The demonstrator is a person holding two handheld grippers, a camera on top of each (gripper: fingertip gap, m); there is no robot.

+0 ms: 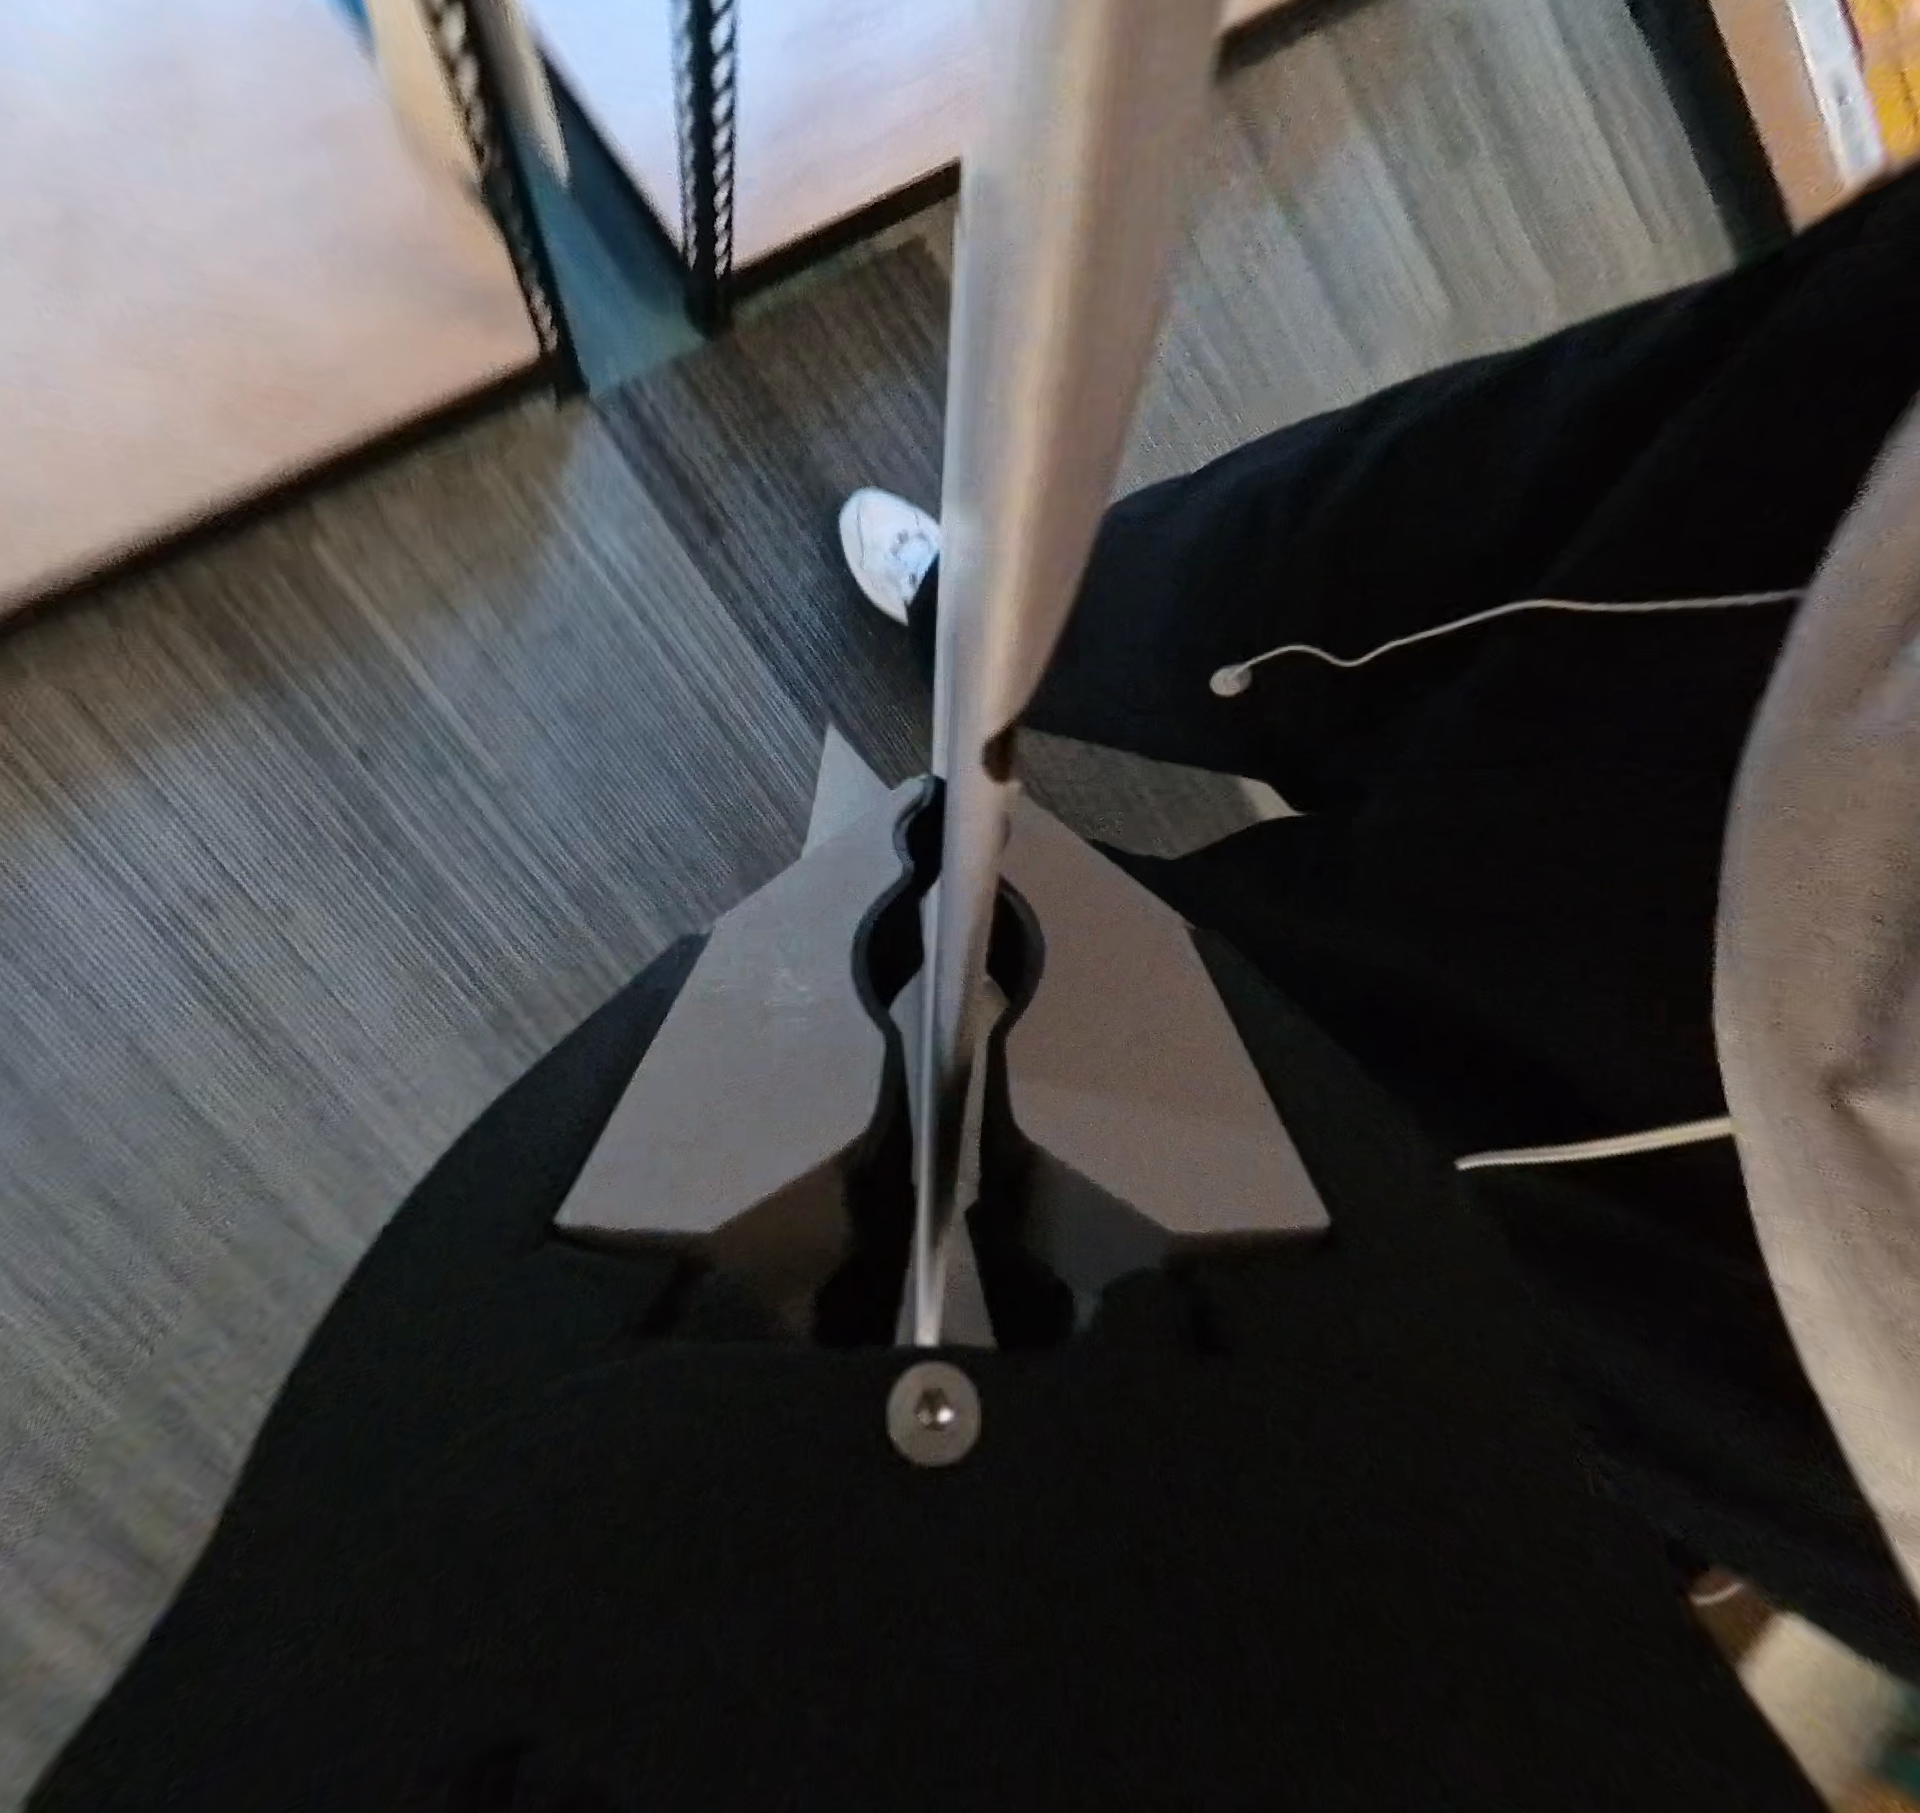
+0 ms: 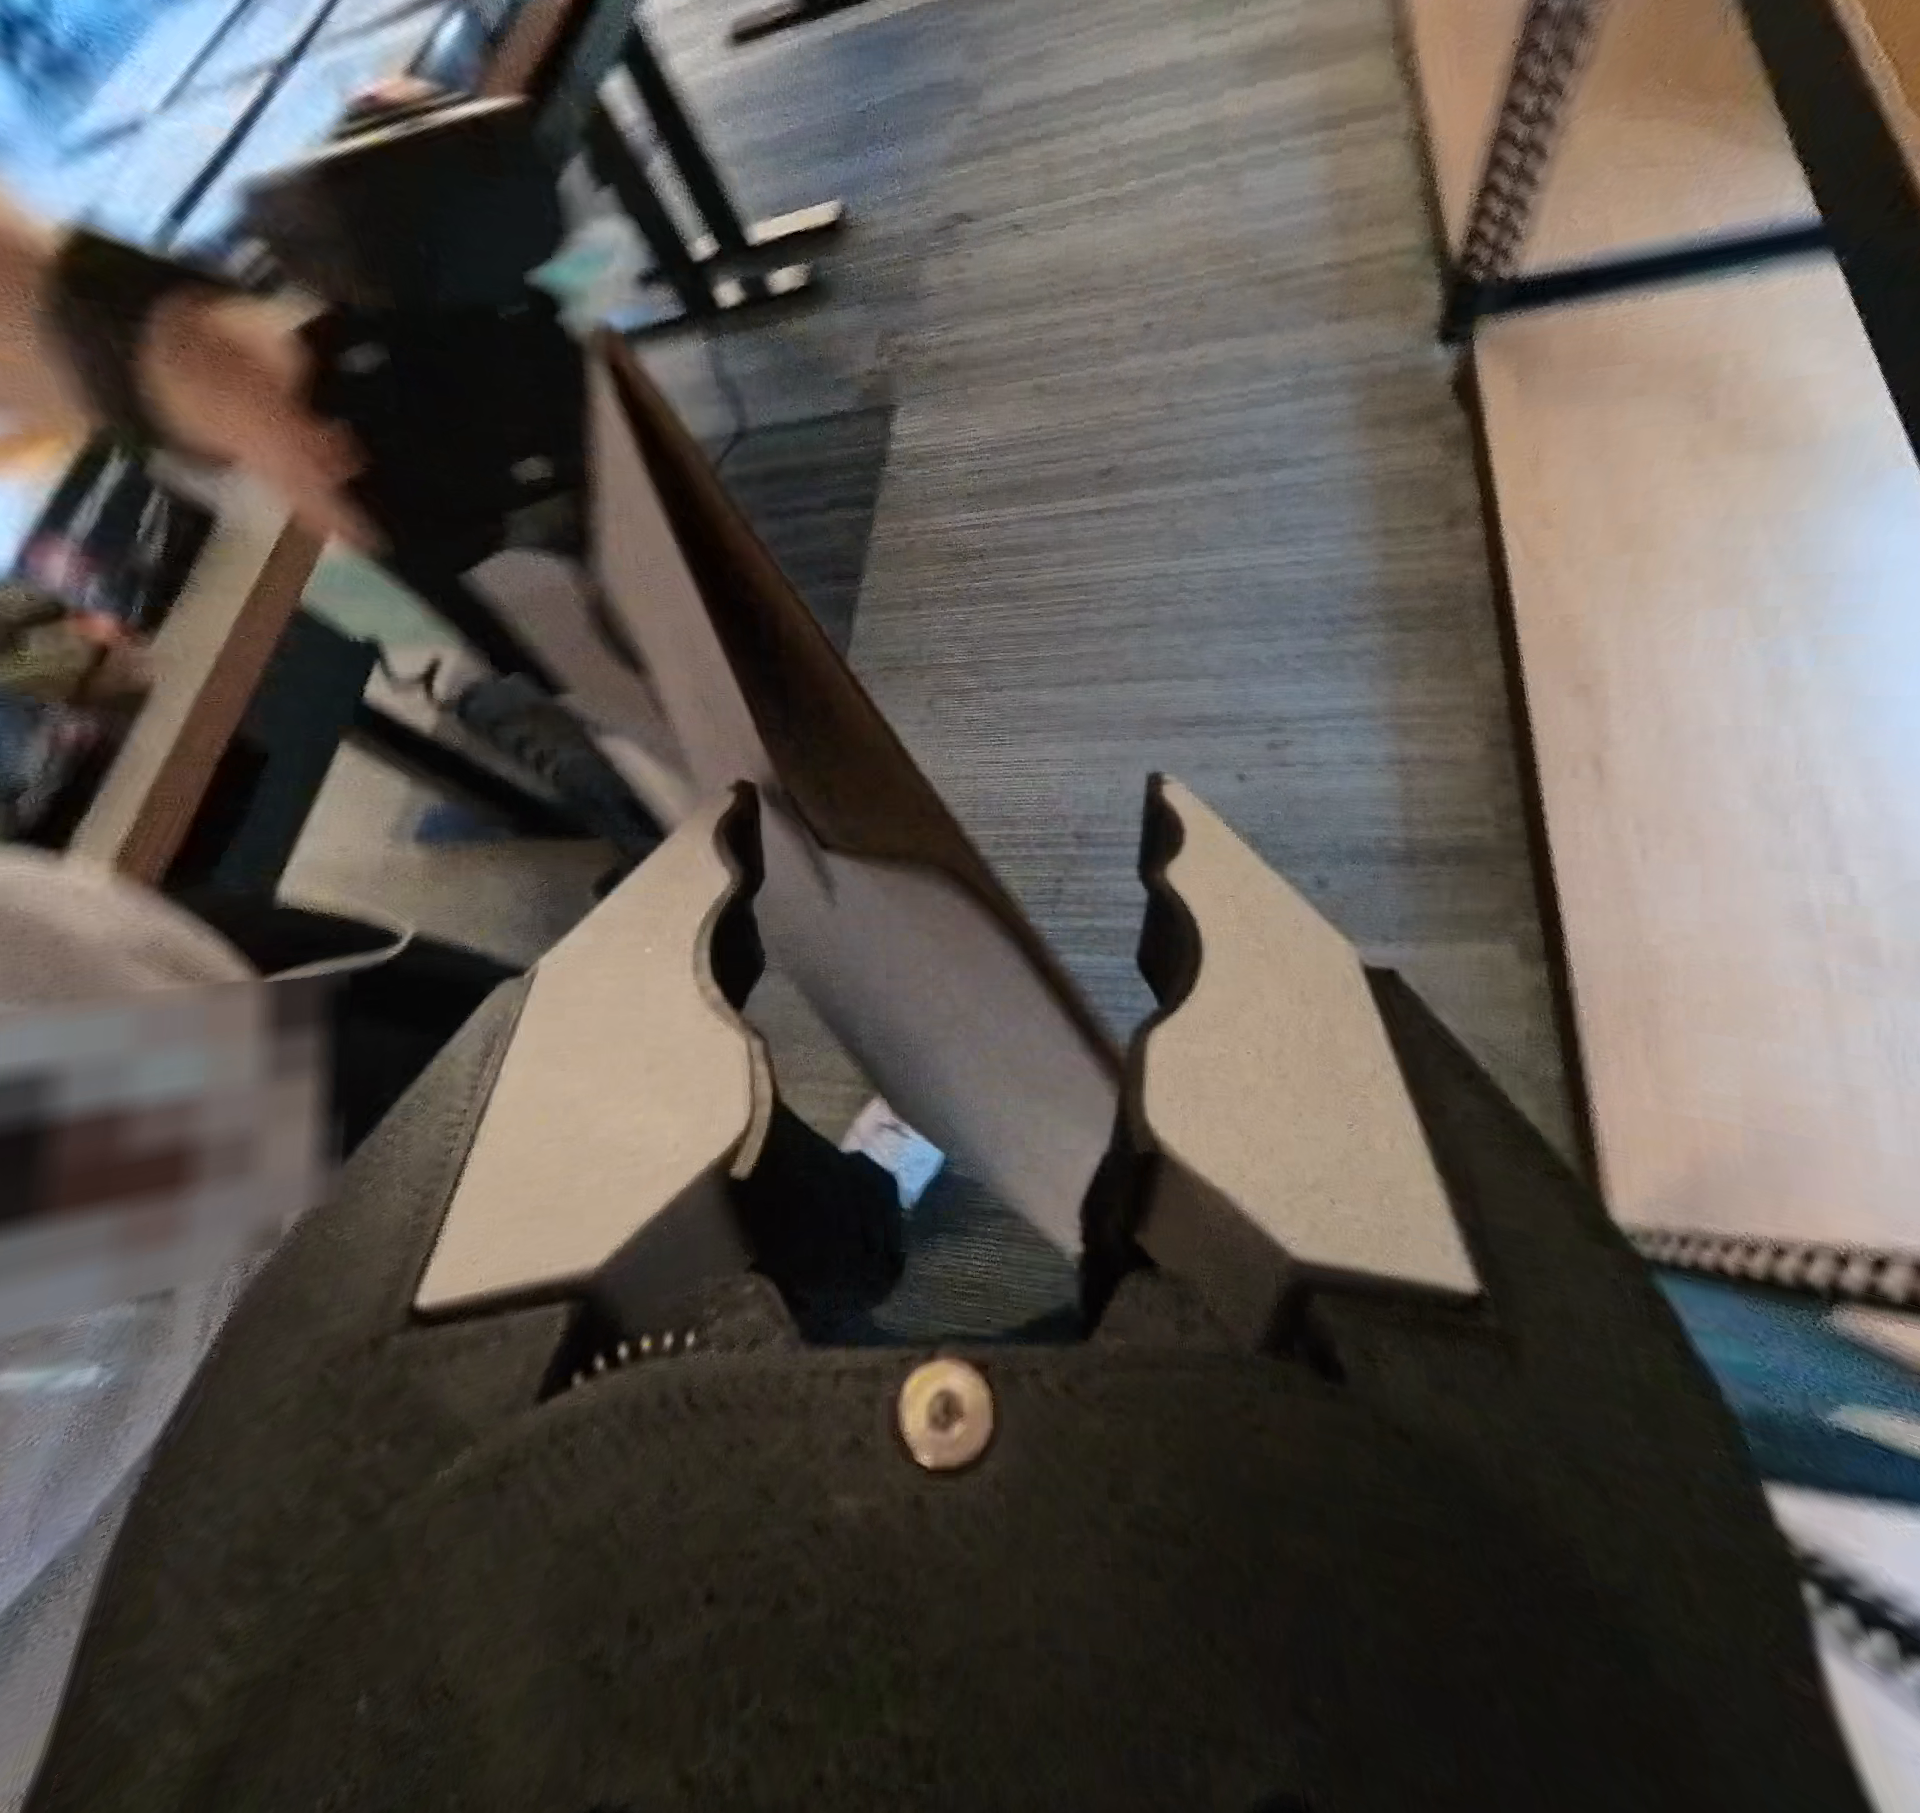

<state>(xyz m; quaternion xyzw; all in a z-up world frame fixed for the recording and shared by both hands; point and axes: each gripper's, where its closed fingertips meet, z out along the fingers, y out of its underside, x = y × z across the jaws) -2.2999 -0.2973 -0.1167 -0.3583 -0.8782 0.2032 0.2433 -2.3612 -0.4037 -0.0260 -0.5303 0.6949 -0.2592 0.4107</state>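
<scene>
Here, view by view:

Left wrist view, grip: the left gripper has its fingers pressed narrow onto a thin flat cardboard sheet, seen edge-on and running up and away out of the top of the frame.
Left wrist view, only here: the person's dark trouser leg, a white shoe on the grey carpet, a pale cord across the trousers, and a cardboard box at the upper right.
Left wrist view, edges: a shelf rack with pale boards stands at the upper left; bare carpet lies between it and the leg.

Right wrist view, grip: the right gripper has its fingers spread wide; the same cardboard sheet slants between them, its lower corner against the right finger, not clamped.
Right wrist view, only here: a person at a bench on the left, and black desk legs farther off.
Right wrist view, edges: the shelf rack lines the right side; a broad strip of carpet runs open down the middle.
</scene>
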